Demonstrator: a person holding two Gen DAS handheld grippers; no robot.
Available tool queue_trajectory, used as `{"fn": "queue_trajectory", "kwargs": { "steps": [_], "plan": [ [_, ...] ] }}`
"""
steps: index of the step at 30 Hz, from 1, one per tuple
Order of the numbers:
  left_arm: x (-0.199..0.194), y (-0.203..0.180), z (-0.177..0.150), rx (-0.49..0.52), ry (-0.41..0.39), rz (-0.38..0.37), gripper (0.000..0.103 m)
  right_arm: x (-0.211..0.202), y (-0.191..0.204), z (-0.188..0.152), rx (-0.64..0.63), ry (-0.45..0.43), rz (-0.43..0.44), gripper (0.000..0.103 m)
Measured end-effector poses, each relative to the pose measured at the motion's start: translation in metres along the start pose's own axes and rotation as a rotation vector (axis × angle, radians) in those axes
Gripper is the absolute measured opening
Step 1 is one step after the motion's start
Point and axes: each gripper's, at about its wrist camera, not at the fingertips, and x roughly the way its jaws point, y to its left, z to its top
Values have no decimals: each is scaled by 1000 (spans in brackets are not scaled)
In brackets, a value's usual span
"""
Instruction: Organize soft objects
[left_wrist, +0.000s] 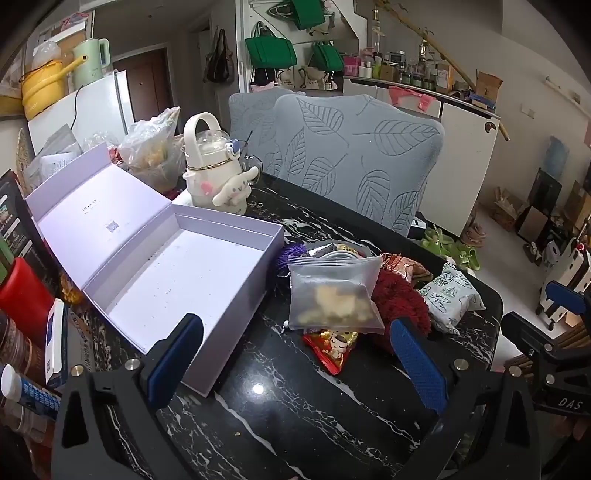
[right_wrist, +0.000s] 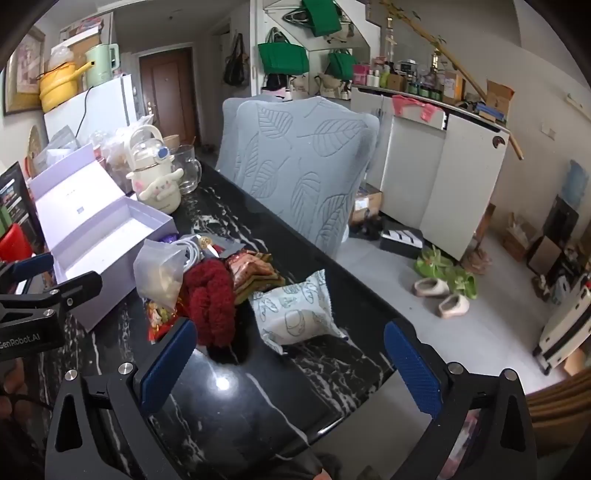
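On the black marbled surface (left_wrist: 295, 413), an open lilac box (left_wrist: 192, 273) sits beside a soft-stuff pile (left_wrist: 343, 291), leaf-print chairs (left_wrist: 354, 155) behind, both the left gripper (left_wrist: 295, 354) and right gripper (right_wrist: 291, 362) spread wide, holding nothing.

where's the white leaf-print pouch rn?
The white leaf-print pouch lies on the black marble table near its right edge, just right of the red fluffy item; in the left wrist view it's far right of the pile.

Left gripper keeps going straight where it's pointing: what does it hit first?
Probably the frosted zip bag atop the pile, or the red snack packet under its near edge. The left gripper is open; depth is hard to judge.
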Motion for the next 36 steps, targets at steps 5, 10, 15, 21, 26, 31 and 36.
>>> {"fn": "queue_trajectory", "kwargs": {
  "steps": [5, 10, 15, 21, 26, 31, 36],
  "plan": [
    [-5, -7, -2, 32, -32, 32, 103, -2, -1, 0, 6, 0, 8, 103],
    [-2, -8, -5, 23, -20, 20, 103, -3, -2, 0, 16, -4, 12, 103],
    [-1, -4, -4, 17, -19, 11, 103, -2, -3, -1, 10, -1, 9, 103],
    [-3, -4, -3, 14, -21, 0, 103, -5, -3, -2, 0, -5, 9, 103],
    [-5, -4, -2, 13, -21, -1, 103, -5, 1, -2, -19, -4, 4, 103],
    [-7, -5, -3, 16, -24, -2, 103, -5, 2, -2, -20, 1, 9, 103],
    [-8, -7, -2, 20, -23, -1, 103, -6, 3, -1, -22, -4, 3, 103]
  ]
}}
